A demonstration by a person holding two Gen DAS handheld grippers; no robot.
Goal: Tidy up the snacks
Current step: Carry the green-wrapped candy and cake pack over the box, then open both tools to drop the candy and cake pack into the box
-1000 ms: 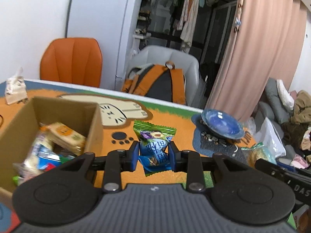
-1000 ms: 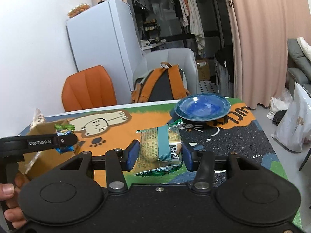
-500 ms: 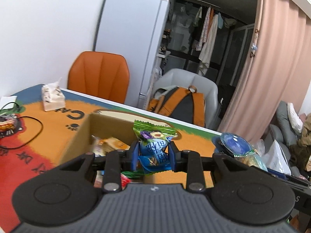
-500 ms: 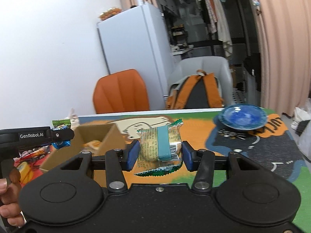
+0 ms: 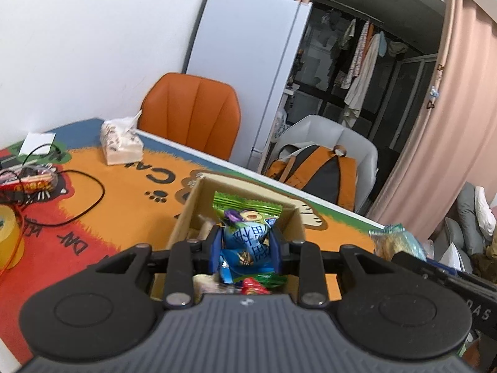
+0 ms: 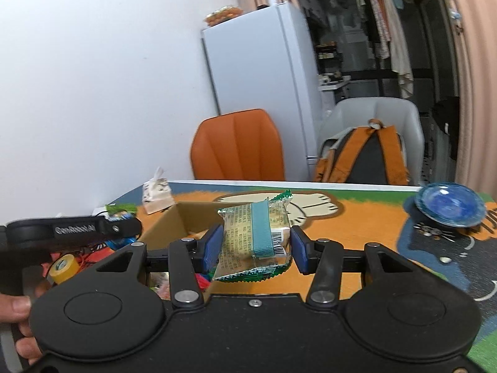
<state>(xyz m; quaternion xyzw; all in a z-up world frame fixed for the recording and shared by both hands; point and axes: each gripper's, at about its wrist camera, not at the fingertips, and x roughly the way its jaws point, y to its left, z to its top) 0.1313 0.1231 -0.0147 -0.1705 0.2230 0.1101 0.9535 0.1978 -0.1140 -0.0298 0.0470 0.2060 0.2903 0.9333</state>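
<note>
My left gripper [image 5: 247,250] is shut on a blue and green snack packet [image 5: 245,233] and holds it over the open cardboard box [image 5: 186,217], which has several snacks inside. My right gripper [image 6: 253,247] is shut on a green-edged cracker packet [image 6: 254,239] with a teal stripe, held above the box's right side [image 6: 164,227]. The left gripper also shows at the left of the right wrist view [image 6: 118,228], with its packet's green top [image 6: 119,209] sticking up.
A tissue pack [image 5: 119,144], black cable [image 5: 77,192], red snack packet [image 5: 28,181] and yellow tape roll [image 5: 9,236] lie left of the box. A blue bowl [image 6: 450,206] sits at the table's right. An orange chair [image 5: 192,115] and a backpack [image 5: 316,171] stand behind the table.
Both grippers have swung left with their packets. The left one now sits over the box; the right one has come up to the box's right side.
</note>
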